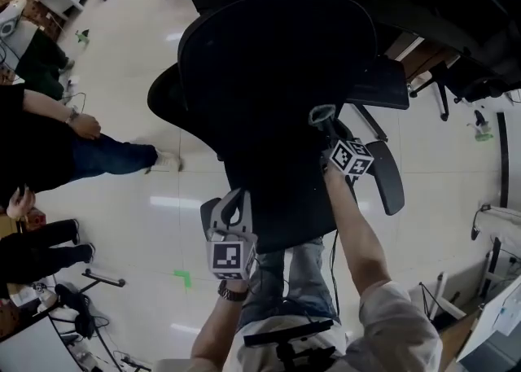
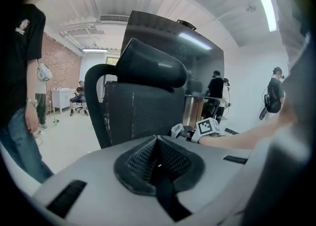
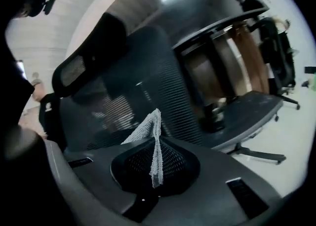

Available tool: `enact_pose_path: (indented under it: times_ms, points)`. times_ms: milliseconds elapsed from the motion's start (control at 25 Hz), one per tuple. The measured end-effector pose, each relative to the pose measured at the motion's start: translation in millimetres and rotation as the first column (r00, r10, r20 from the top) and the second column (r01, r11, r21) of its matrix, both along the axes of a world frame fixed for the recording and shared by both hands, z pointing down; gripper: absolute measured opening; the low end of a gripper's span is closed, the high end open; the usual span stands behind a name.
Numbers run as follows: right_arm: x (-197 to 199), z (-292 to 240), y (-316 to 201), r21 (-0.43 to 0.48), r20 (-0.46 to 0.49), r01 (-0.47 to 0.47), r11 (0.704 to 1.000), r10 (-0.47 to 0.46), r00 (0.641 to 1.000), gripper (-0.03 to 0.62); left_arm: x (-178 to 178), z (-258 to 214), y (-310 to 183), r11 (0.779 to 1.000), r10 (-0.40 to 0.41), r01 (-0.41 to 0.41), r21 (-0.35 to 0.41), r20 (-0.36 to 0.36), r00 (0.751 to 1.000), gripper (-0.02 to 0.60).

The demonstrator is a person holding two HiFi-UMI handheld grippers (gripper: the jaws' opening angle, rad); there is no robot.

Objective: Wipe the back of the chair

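standing on the pale floor (image 1: 146,199) directly ahead of the person: chair back (image 1: 277,77), dark mesh, rear face turned toward both tools, headrest (image 2: 150,67) above it.

cloth (image 3: 148,131): small, pale, knitted. the right tool (image 1: 324,122) has its jaws clamped on it, and the free corner points up at the mesh. contact cannot be confirmed.

left tool (image 1: 230,199): jaws together on nothing, low beside the back's lower left edge.

handling note, as judgement: lay the cloth flat against the mesh and sweep in overlapping passes from top to bottom. keep pressure light, since mesh gives and the chair likely rolls. the left tool could brace the frame.

surrounds: armrest (image 1: 383,89) at right, bystanders (image 1: 49,142) well apart at left.
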State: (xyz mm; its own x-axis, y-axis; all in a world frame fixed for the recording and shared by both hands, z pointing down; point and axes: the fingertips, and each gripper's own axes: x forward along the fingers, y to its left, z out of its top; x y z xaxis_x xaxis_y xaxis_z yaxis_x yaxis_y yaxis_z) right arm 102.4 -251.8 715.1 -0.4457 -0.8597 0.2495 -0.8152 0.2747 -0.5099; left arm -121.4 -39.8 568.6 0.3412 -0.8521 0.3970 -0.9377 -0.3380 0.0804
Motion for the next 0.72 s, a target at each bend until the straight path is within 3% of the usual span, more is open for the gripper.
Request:
enact_pose_path:
  times_ms: [40,120,200,280,360,440,560,640,720]
  points:
    - [26,6,-2,-0.010,-0.013,-0.063,0.998,0.063,0.998,0.022,-1,6,2,1.000,-0.003,0.003,-0.001,-0.005,1.000,0.009]
    - [43,18,-2,-0.020,-0.043,-0.088,0.996,0.087,0.995,0.021,-1,19,5,1.000,-0.007,0.007,-0.015,-0.015,1.000,0.009]
    - [16,32,2,-0.014,-0.066,-0.006,1.000,0.005,0.998,0.022,-2,36,7,0.999,-0.015,0.014,-0.042,-0.017,1.000,0.009]
    - [-44,47,15,-0.006,-0.077,0.136,0.991,-0.137,0.988,0.023,-2,54,10,0.998,-0.023,0.022,-0.060,-0.017,1.000,0.009]
    - [-117,59,39,0.000,-0.076,0.301,0.954,-0.300,0.951,0.023,-2,66,11,0.997,-0.025,0.024,-0.068,-0.011,1.000,0.009]
    - [-185,69,67,0.007,-0.065,0.450,0.893,-0.449,0.891,0.023,-3,73,8,0.997,-0.034,0.033,-0.071,-0.004,0.999,0.009]
    - [-247,83,100,0.008,-0.028,0.578,0.816,-0.578,0.816,0.023,-6,80,3,0.996,-0.059,0.058,-0.067,-0.003,0.998,0.009]
    - [-248,94,106,-0.005,-0.006,0.579,0.815,-0.579,0.815,0.023,-5,84,4,0.995,-0.073,0.072,-0.069,-0.007,0.997,0.009]
    - [-217,110,93,-0.036,0.024,0.502,0.864,-0.502,0.865,0.023,-6,89,6,0.994,-0.089,0.089,-0.065,-0.007,0.996,0.009]
